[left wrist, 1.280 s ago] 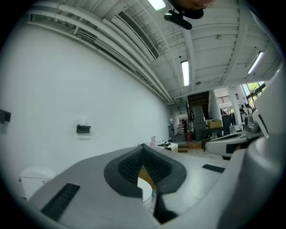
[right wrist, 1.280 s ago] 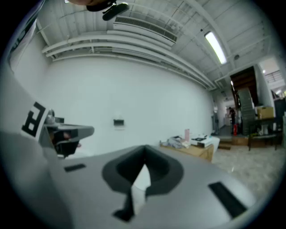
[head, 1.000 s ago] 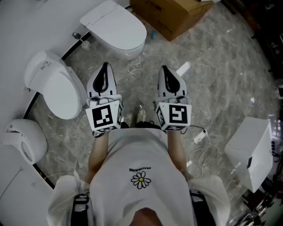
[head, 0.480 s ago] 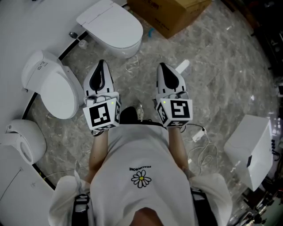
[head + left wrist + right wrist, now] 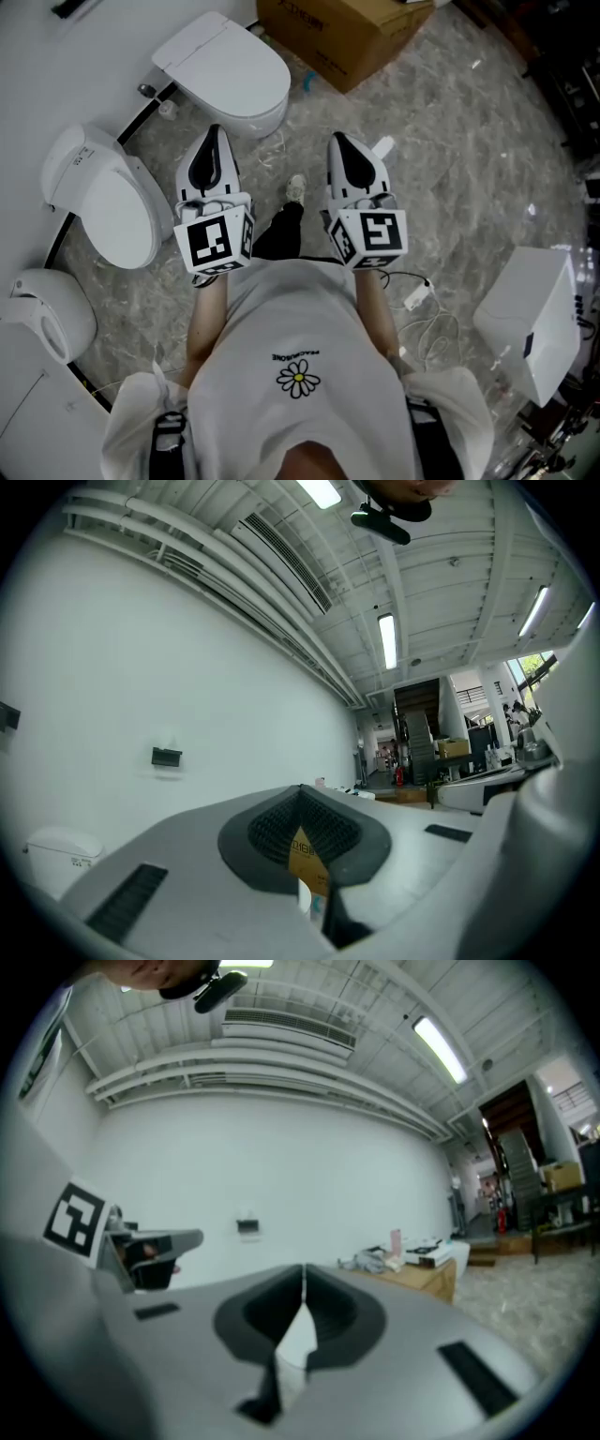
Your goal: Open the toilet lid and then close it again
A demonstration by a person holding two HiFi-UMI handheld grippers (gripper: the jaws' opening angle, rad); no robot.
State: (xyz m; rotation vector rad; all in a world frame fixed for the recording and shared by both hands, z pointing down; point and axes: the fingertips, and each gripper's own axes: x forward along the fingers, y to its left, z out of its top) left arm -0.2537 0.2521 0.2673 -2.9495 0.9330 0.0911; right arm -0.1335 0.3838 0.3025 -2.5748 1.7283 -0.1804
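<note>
A white toilet (image 5: pixel 222 71) with its lid down stands at the upper left of the head view, ahead of both grippers. A second closed toilet (image 5: pixel 105 201) lies to the left of my left gripper (image 5: pixel 214 134). The right gripper (image 5: pixel 335 141) is held beside it, level and about a hand's width apart. Both grippers are shut with nothing between the jaws and touch no toilet. In the left gripper view (image 5: pixel 302 789) the jaws meet against a white wall, with a toilet (image 5: pixel 56 849) low at the left. The right gripper view (image 5: pixel 303 1267) shows the same closed jaws.
A cardboard box (image 5: pixel 344 30) sits on the marble floor beyond the toilets. A third white toilet (image 5: pixel 44 315) is at the lower left. A white box (image 5: pixel 531 322) stands at the right, and a cable with a plug (image 5: pixel 415 298) lies near my right arm.
The person has stepped forward: a dark trouser leg and shoe now show between the grippers. Both grippers moved forward a little, and the toilets slid left in the view.
</note>
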